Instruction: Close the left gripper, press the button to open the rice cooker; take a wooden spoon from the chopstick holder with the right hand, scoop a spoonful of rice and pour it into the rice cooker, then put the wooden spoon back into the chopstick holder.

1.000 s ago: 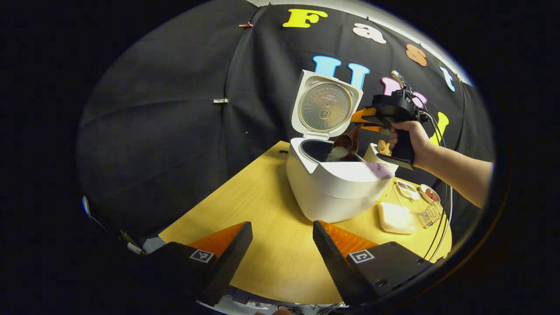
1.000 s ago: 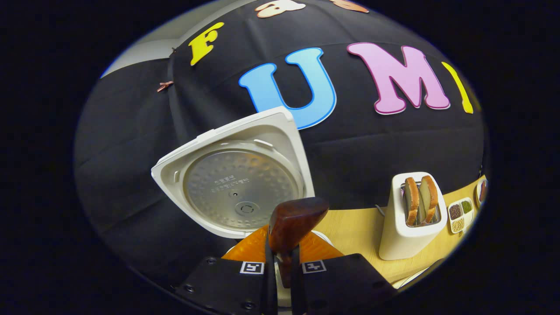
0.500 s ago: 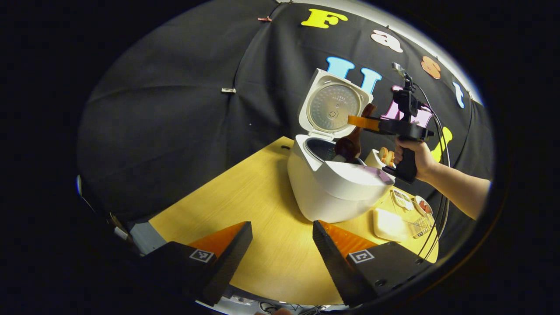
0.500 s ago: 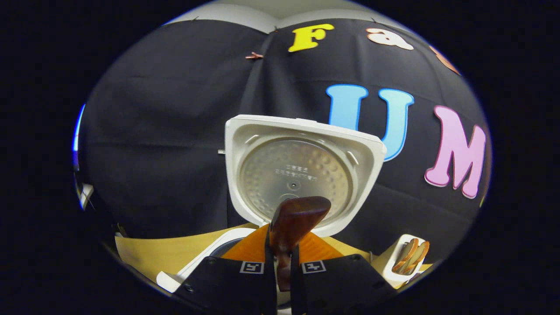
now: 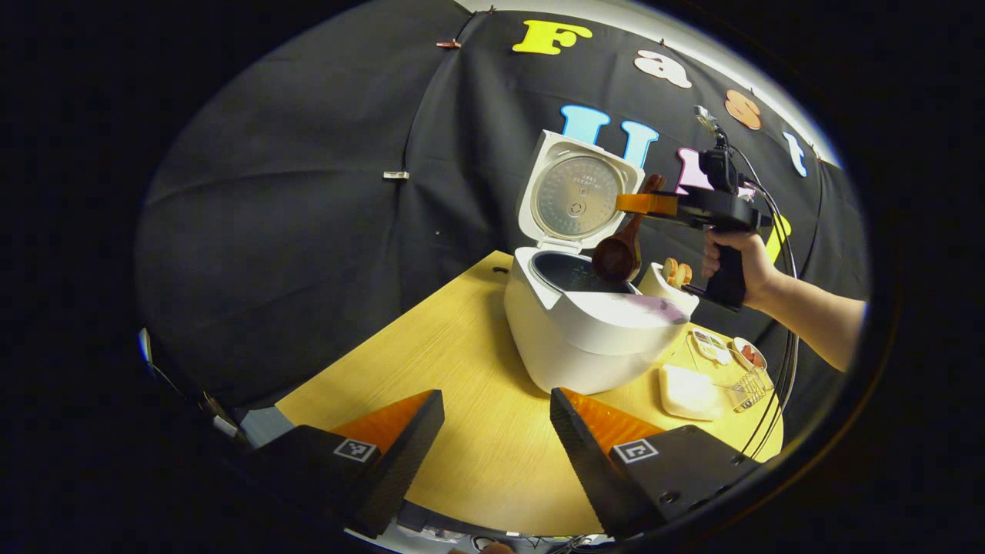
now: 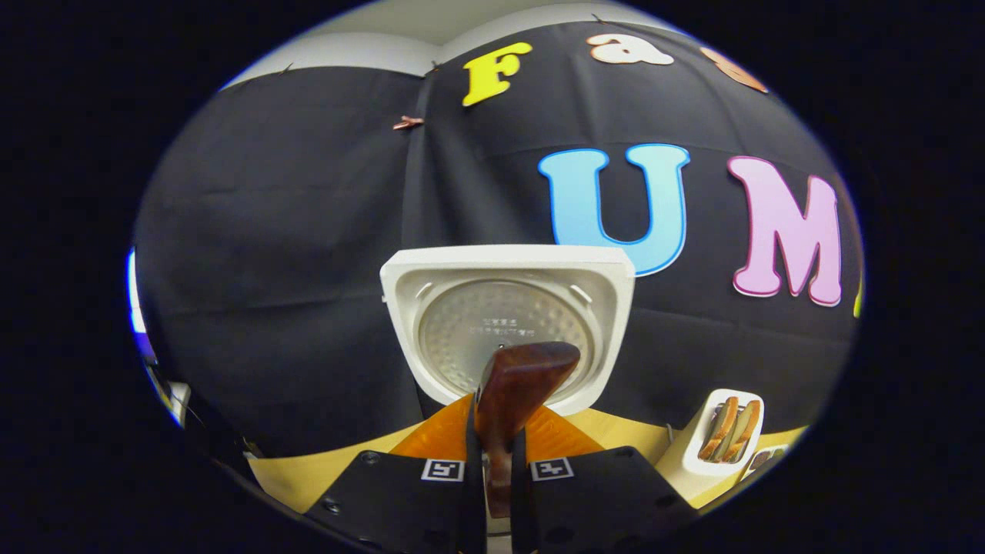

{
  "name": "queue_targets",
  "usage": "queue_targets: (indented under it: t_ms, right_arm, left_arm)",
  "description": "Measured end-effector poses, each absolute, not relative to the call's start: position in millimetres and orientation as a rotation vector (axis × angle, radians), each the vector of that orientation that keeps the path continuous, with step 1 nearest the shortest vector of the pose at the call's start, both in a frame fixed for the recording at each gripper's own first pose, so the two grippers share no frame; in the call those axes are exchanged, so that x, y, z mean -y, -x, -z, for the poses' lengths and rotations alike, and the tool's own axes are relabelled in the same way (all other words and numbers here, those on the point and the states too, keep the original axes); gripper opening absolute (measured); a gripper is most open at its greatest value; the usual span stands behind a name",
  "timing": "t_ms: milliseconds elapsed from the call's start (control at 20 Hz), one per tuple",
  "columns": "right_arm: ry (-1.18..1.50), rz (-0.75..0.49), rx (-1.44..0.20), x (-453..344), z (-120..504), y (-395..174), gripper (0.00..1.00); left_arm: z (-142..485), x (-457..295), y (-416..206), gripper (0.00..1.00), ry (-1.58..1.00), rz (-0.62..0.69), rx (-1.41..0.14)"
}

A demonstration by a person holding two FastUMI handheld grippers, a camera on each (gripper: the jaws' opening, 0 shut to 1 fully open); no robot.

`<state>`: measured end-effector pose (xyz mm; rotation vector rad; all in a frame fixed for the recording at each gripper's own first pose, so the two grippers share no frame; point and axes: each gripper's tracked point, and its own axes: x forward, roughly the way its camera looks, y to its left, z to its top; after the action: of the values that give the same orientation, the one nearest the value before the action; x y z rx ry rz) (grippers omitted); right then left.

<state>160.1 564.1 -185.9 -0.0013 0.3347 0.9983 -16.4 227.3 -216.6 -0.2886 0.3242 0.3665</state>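
Observation:
The white rice cooker [image 5: 585,338] stands on the wooden table [image 5: 462,369] with its lid [image 5: 577,196] up. A hand [image 5: 739,261] holds my right gripper [image 5: 639,204] above the cooker's back right. It is shut on the dark wooden spoon [image 5: 618,256], whose bowl hangs just over the pot's rim; I see no rice on it. In the right gripper view the spoon's handle [image 6: 517,381] stands pinched in my right gripper [image 6: 498,469], with the raised lid [image 6: 508,323] behind it. My left gripper [image 5: 496,419] hovers open over the table's near edge, holding nothing.
A white toaster [image 5: 666,278] with bread slices sits right behind the cooker, seen again as the toaster [image 6: 723,438]. To the cooker's right lie a white container [image 5: 686,389], a wire holder [image 5: 750,381] and small dishes [image 5: 716,346]. Cables [image 5: 781,369] hang from the right gripper.
One second ago the spoon was tipping rice into the pot. It has since risen and swung upright, bowl hanging down. My left gripper has barely shifted.

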Motion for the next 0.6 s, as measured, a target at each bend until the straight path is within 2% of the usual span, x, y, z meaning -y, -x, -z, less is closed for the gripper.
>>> queue_targets:
  t_ms: [350, 600]
  right_arm:
    - [-0.107, -0.926, -0.329, -495.3, 130.4, -173.8, 0.16]
    - [-0.127, -0.818, -0.353, -413.2, 106.6, -187.6, 0.16]
  left_arm:
    - [196.3, -217.7, 14.5, 0.96, 0.282, -0.355, -0.281]
    - [183.3, -192.2, 15.6, 0.96, 0.300, -0.321, -0.253]
